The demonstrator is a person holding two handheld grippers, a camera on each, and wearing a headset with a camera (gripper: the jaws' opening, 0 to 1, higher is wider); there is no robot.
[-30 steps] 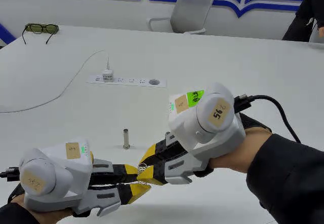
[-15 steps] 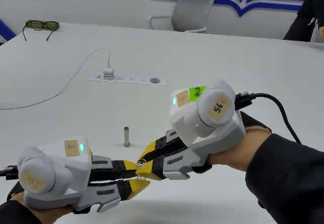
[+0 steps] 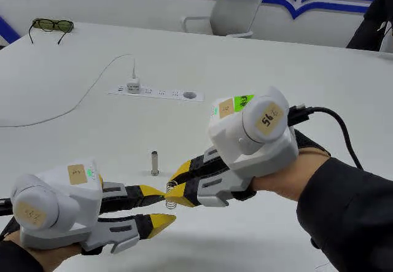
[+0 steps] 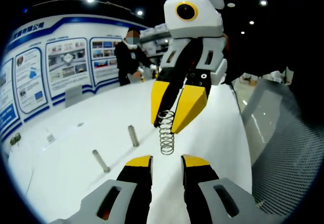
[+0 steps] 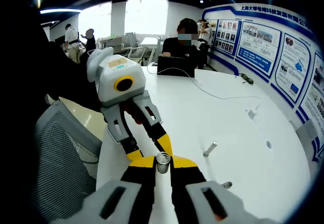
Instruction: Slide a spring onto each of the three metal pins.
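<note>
A small steel spring (image 3: 171, 197) hangs from the yellow tips of my right gripper (image 3: 174, 192), which is shut on its upper end. In the left gripper view the spring (image 4: 166, 134) dangles upright below the right gripper (image 4: 167, 125), just beyond my left gripper (image 4: 167, 162), whose jaws stand open and apart from it. The right gripper view has the spring (image 5: 162, 162) end-on between its shut jaws. A bare metal pin (image 3: 155, 163) stands upright on the white table behind the grippers. Another pin (image 4: 133, 135) carries a spring beside a bare pin (image 4: 100, 161).
A white power strip (image 3: 156, 92) with a plugged charger and cable lies mid-table. Dark glasses (image 3: 50, 24) rest at the far left corner, and a grey chair (image 3: 228, 7) stands behind the table. A mesh chair back (image 5: 66, 158) is close by.
My left gripper has drawn back to the left, away from the spring. The right gripper keeps hold of the spring and has lifted slightly.
</note>
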